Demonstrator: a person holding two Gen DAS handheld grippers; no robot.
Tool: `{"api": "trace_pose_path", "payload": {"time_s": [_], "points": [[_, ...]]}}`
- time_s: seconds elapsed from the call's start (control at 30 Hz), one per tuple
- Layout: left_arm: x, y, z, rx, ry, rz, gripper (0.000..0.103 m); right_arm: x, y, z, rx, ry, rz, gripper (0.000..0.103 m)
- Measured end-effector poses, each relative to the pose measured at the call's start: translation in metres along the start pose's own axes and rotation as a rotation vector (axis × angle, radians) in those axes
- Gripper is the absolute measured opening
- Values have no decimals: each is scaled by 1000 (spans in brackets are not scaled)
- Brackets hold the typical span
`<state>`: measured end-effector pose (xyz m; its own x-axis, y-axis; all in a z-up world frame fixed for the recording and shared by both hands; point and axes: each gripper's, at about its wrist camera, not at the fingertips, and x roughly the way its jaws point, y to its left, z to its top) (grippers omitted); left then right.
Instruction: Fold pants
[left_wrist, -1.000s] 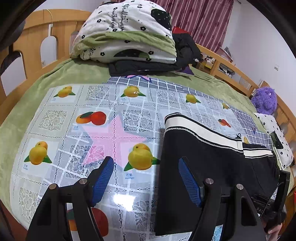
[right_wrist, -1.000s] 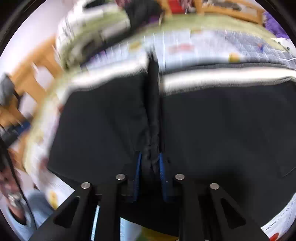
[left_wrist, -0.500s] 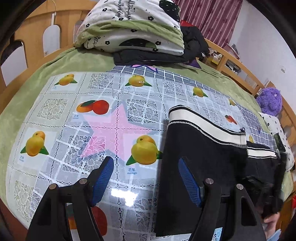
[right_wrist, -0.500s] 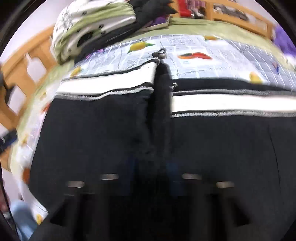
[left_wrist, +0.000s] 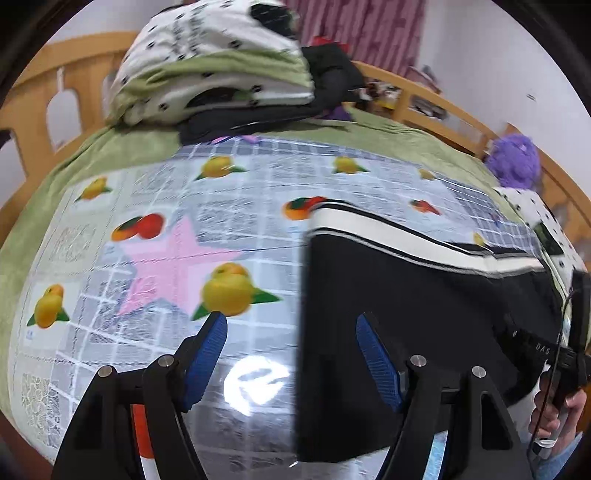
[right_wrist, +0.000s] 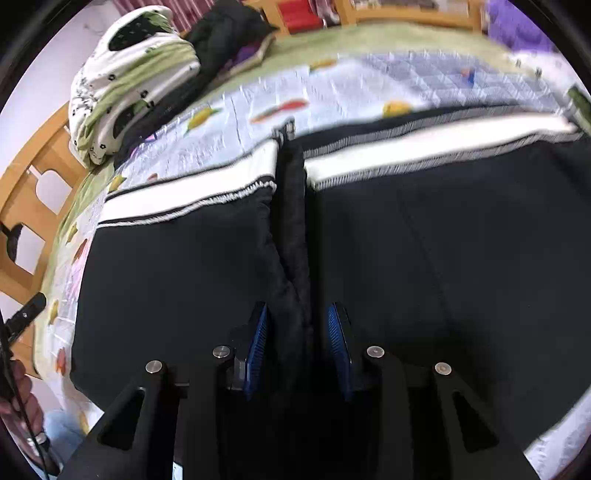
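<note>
Right wrist: one pair of pants (right_wrist: 406, 258); right gripper (right_wrist: 295, 332) jaws just opening, ridge between, pads clear. Left gripper (left_wrist: 291, 339) spread, empty, over one cloth (left_wrist: 184, 221).

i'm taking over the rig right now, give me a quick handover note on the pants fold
Left gripper: open, empty, hovering over the pants' left edge.
Right gripper: jaws have just been opening; the centre ridge of the black pants sits between the pads, no longer pinched.
Pants lie spread on the fruit-print cloth, white-striped waistband on the far side.
Done: pants laid out, no fold visible.
Left: all the folding.
</note>
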<state>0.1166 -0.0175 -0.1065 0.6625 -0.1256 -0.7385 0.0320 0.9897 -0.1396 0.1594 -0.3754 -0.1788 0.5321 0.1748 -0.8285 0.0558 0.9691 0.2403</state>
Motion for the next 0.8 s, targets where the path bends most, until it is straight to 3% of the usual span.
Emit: {"api": "trace_pose_path", "payload": {"time_s": [0.1,0.17,0.23,0.27,0.3,0.37,0.5,0.57,0.67,0.8], "points": [[6,-20,-14,26,30,-20,71,-31,5,-17,-63,-131,-23,47],[19,-30,-27,33,88,-21,71,-34,1,-28,-104,-121,-30,48],[46,-40,-46,60,199,6,72,-17,1,-37,-144,-61,-63,51],[51,-46,-52,92,190,54,77,-12,1,-40,-155,-62,-61,52],[51,-50,-53,116,168,74,75,-14,1,-41,-162,-84,-54,52],[42,-53,-47,138,161,59,74,-22,-2,-41,-185,-90,-34,52],[13,-38,-22,104,72,43,74,-76,-38,-44,-86,-235,5,54],[4,-29,-9,92,40,37,74,-95,-59,-47,-18,-263,-10,54],[11,-24,1,115,46,25,74,-109,-100,-54,121,-255,-10,55],[35,-25,13,151,91,10,73,-98,-136,-63,241,-216,-54,55]]}}
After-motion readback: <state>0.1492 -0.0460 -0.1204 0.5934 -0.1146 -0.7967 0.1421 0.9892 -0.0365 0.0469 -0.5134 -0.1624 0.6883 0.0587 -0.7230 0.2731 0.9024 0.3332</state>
